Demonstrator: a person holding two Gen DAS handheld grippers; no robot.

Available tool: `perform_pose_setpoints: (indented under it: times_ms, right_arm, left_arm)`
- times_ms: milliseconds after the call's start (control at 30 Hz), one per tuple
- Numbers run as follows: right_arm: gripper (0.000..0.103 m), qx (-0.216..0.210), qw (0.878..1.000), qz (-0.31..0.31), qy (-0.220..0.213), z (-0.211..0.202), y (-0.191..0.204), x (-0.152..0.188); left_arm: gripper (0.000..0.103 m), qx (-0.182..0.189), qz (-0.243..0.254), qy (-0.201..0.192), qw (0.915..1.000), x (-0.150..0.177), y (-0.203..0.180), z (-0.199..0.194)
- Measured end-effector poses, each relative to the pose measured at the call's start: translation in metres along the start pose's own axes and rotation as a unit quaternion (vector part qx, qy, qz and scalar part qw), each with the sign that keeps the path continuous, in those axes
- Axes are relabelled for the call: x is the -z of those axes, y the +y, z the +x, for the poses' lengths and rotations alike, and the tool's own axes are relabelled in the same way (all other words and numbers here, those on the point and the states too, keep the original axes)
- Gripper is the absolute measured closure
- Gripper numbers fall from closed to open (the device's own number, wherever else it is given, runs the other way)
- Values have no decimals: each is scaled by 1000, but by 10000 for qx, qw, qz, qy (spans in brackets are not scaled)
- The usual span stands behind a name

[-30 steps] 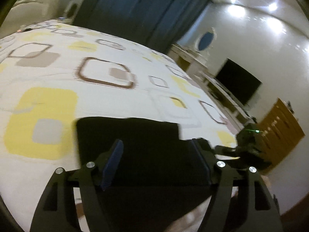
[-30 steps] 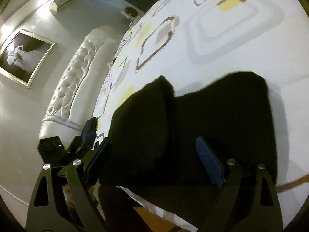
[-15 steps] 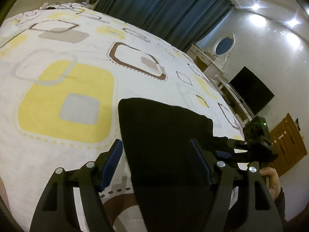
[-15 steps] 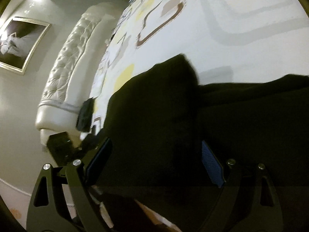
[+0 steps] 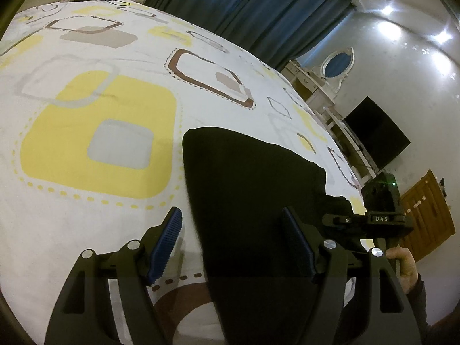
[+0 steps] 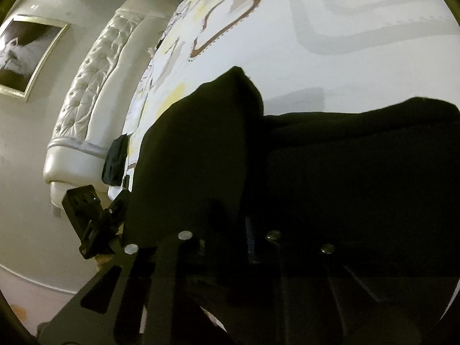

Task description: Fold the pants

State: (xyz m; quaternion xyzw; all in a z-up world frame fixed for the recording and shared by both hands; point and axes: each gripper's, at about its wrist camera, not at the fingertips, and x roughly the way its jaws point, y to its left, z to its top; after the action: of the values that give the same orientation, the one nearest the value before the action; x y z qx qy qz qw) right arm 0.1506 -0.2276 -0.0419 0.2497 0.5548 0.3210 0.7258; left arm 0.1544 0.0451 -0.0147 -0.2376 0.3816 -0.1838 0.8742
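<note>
The black pants point(image 5: 253, 189) lie folded on the patterned bed sheet point(image 5: 97, 143). My left gripper point(image 5: 233, 244) is open, its blue-padded fingers astride the near left edge of the pants, one pad over the sheet. In the right wrist view the pants point(image 6: 316, 172) fill the lower frame, with a raised fold at the left. My right gripper point(image 6: 227, 235) has its fingers drawn close together on the black cloth; the pads are mostly hidden by it. The right gripper also shows in the left wrist view point(image 5: 373, 218), at the pants' far right edge.
The bed has a white tufted headboard point(image 6: 95, 92) with a framed picture point(image 6: 23, 54) above. Dark blue curtains point(image 5: 258, 14), a white dresser with an oval mirror point(image 5: 336, 66), a black TV point(image 5: 376, 132) and a wooden door point(image 5: 428, 215) stand beyond the bed.
My right gripper has closed on the pants; it was open half a second ago. My left gripper has shifted left, so the pants' left edge now lies between its fingers.
</note>
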Motion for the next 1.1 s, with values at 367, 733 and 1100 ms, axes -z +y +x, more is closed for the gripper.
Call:
perform_pose_setpoints:
  times_ms: [367, 733, 1100]
  right_arm:
    - [94, -185, 9963, -510, -674, -46, 41, 4]
    - [94, 199, 9925, -222, -1189, -113, 0, 22]
    - [94, 157, 9913, 316, -1267, -116, -54, 41]
  left_arm:
    - [28, -79, 145, 3, 9999, -2, -4, -6]
    - [27, 186, 517, 150, 9984, -3, -35, 2]
    - [27, -6, 1024, 434, 9938, 9, -71, 29]
